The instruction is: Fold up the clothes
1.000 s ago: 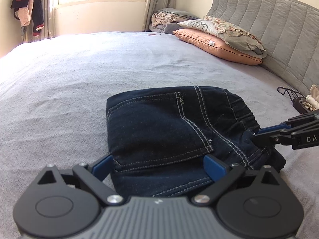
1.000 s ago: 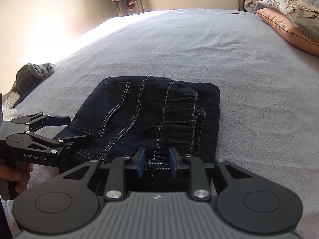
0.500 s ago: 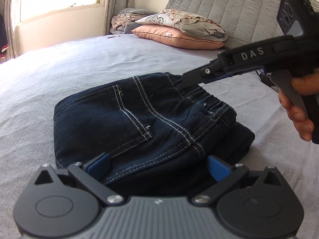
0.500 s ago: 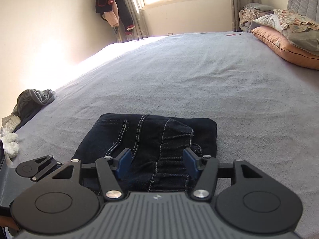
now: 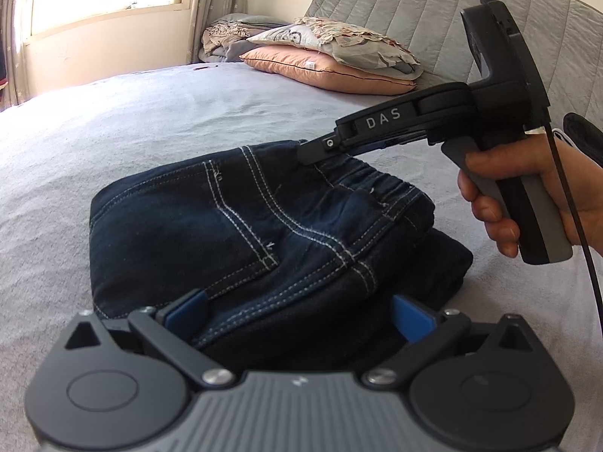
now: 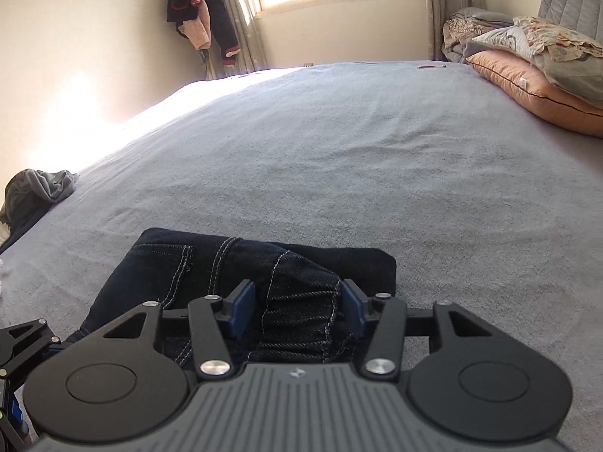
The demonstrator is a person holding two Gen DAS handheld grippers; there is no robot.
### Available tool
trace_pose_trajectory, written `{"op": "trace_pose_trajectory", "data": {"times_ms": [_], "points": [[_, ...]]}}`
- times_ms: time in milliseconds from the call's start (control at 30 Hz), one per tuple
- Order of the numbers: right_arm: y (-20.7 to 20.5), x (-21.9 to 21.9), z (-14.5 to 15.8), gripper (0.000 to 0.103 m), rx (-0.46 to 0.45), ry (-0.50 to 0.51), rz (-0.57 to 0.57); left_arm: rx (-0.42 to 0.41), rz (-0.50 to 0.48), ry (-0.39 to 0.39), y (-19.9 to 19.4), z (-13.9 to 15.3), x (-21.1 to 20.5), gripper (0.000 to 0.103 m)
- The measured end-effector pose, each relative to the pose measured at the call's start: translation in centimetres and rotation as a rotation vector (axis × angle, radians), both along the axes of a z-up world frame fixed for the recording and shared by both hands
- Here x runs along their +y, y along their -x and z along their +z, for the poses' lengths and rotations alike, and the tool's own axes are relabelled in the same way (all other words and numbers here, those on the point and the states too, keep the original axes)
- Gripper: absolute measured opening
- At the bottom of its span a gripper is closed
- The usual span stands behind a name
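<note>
Dark blue jeans (image 5: 241, 233) lie folded in a thick rectangle on the grey bedspread (image 5: 150, 120). My left gripper (image 5: 299, 316) is open wide at the jeans' near edge, its blue pads (image 5: 186, 312) straddling the fold. A hand holds my right gripper (image 5: 320, 148) over the far elastic waistband (image 5: 380, 184), pointing down at it. In the right wrist view the right gripper (image 6: 297, 307) has its jaws closing, with the gathered waistband (image 6: 301, 301) between them. A gap shows beside the left pad. The jeans (image 6: 169, 271) rest flat on the bed.
Pillows (image 5: 331, 64) and a padded headboard (image 5: 433, 19) stand at the bed's far right. A pile of bedding (image 5: 226, 34) sits in the corner. Grey clothes (image 6: 37, 188) lie at the bed's left edge, and garments (image 6: 203, 19) hang by the window. A black cable (image 5: 576, 226) trails from the right gripper.
The right gripper's jaws spread apart from their narrow grip on the waistband and it drew back, so the jeans sit lower in its view. The left view swung round early, then held still.
</note>
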State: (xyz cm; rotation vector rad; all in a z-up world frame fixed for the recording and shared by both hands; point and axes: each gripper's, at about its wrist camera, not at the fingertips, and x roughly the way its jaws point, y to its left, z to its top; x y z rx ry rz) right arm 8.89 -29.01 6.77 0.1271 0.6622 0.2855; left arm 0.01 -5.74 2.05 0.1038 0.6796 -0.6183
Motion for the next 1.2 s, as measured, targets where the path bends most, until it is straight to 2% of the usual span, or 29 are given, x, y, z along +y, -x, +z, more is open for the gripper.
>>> {"op": "trace_pose_trajectory", "data": {"times_ms": [133,200,300,333,400,467,500,567,633,733,800,867,933,1033,1067,1133,1200], "points": [[0.1,1.0,-2.2,0.053,0.042,0.096,0.015,0.019,-0.001,0.033,-0.4,0.2,0.4,0.103],[0.1,1.2,-0.8,0.053,0.063,0.117,0.007,0.033,-0.003,0.059,-0.6,0.5,0.9,0.103],[2.3,1.7,2.0,0.051,-0.013,0.175,0.032,0.089,0.007,0.155,-1.2,1.3,2.4,0.102],[3.1,1.6,2.7,0.048,-0.029,0.174,0.048,0.113,0.013,0.198,-1.4,1.6,3.0,0.102],[4.4,1.4,3.5,0.017,-0.032,0.153,0.071,0.133,0.023,0.277,-1.6,2.3,4.0,0.102],[5.6,1.2,4.1,0.013,-0.026,0.137,0.098,0.121,0.039,0.322,-1.6,3.0,4.9,0.102],[5.9,1.4,4.1,0.013,-0.006,0.141,0.121,0.110,0.054,0.311,-1.6,3.1,5.1,0.102],[5.6,2.1,2.9,0.013,0.082,0.165,0.167,0.103,0.080,0.240,-1.7,2.7,4.7,0.101],[5.1,2.4,1.0,0.012,0.158,0.187,0.187,0.134,0.076,0.185,-1.9,1.5,4.0,0.095],[4.7,1.3,0.6,0.011,0.204,0.109,0.169,0.078,0.045,0.090,-1.2,0.8,2.4,0.097],[5.0,1.3,0.6,0.010,0.204,0.107,0.172,0.072,0.035,0.082,-1.0,0.7,2.1,0.098],[5.2,1.4,0.6,0.010,0.201,0.104,0.169,0.104,0.040,0.147,-1.4,0.8,2.8,0.098],[5.2,1.2,0.5,0.010,0.203,0.087,0.166,0.178,0.054,0.265,-2.4,1.4,4.8,0.097],[5.0,0.7,0.7,0.010,0.206,0.064,0.168,0.264,0.186,0.460,-4.0,1.5,9.0,0.096],[5.0,0.7,0.7,0.010,0.205,0.065,0.170,0.286,0.243,0.498,-4.3,1.3,10.3,0.096],[5.1,0.8,0.8,0.010,0.201,0.072,0.173,0.297,0.309,0.483,-4.5,0.9,11.6,0.096],[5.1,0.8,0.8,0.010,0.200,0.075,0.175,0.284,0.329,0.399,-4.3,0.8,11.2,0.096]]}}
